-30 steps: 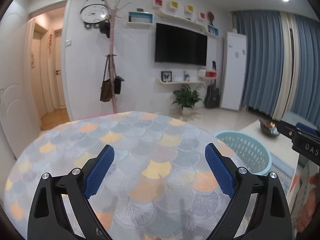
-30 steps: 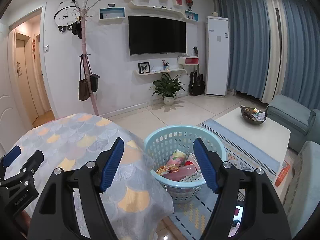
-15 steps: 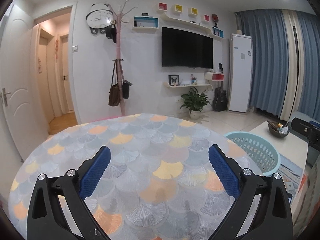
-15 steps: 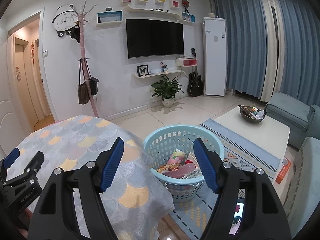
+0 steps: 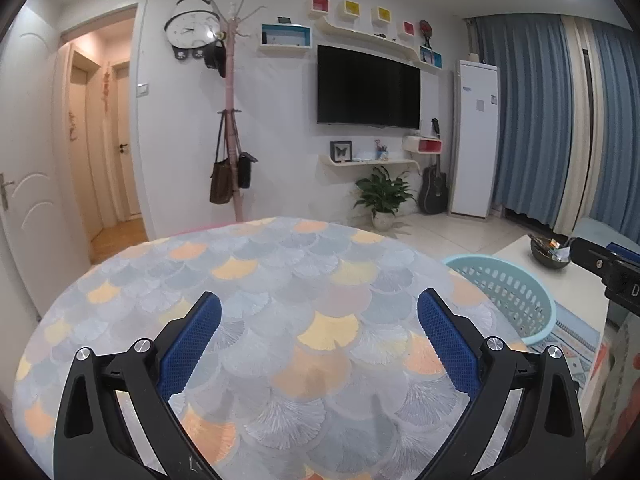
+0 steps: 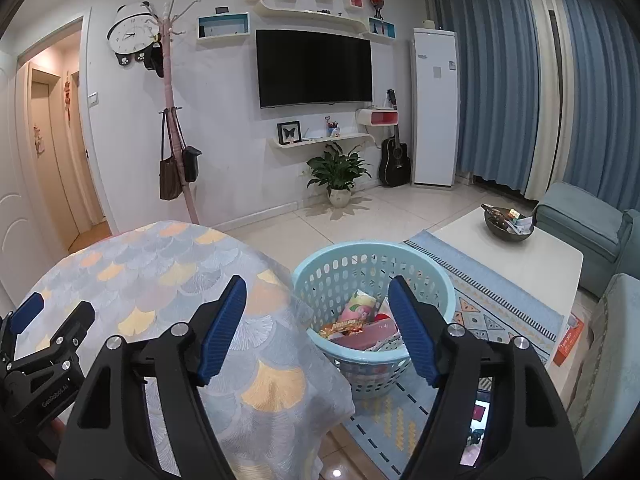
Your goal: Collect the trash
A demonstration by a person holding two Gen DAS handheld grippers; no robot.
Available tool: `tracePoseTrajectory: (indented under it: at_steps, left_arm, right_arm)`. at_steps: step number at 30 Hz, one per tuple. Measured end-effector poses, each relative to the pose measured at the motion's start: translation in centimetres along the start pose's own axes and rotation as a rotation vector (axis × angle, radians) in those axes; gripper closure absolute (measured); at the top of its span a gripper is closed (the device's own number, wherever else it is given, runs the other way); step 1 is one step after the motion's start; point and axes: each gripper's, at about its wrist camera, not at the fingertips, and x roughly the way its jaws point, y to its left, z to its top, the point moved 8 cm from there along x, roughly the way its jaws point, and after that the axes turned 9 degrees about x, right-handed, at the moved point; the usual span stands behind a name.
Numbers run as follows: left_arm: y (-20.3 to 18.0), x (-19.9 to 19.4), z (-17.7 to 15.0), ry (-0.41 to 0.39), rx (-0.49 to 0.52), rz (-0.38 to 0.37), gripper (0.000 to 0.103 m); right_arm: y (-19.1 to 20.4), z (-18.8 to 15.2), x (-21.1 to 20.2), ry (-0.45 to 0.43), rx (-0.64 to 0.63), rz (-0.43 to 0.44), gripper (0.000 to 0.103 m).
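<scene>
Fan-patterned cloth in grey, orange and yellow covers the round table point(image 5: 280, 280) spread under and ahead of my left tongs point(image 5: 320, 316), whose blue pads stand wide apart, holding nothing. Far ahead I see the white wall with the television point(image 5: 368, 88). My right tongs point(image 6: 318, 300) also gape wide, bare, just above the pale-blue basket point(image 6: 440, 280) on the floor beside the table; the wrappers point(image 6: 360, 320) inside lie partly hidden behind my right pad.
</scene>
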Motion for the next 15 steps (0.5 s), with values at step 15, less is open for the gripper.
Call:
tracePoseTrajectory:
  at_steps: [15]
  left_arm:
    - [0.33,0.28,-0.21,0.021,-0.027,-0.017,0.007]
  right_arm:
    - [0.51,-0.51,0.44,0.015,-0.004,0.015,0.030]
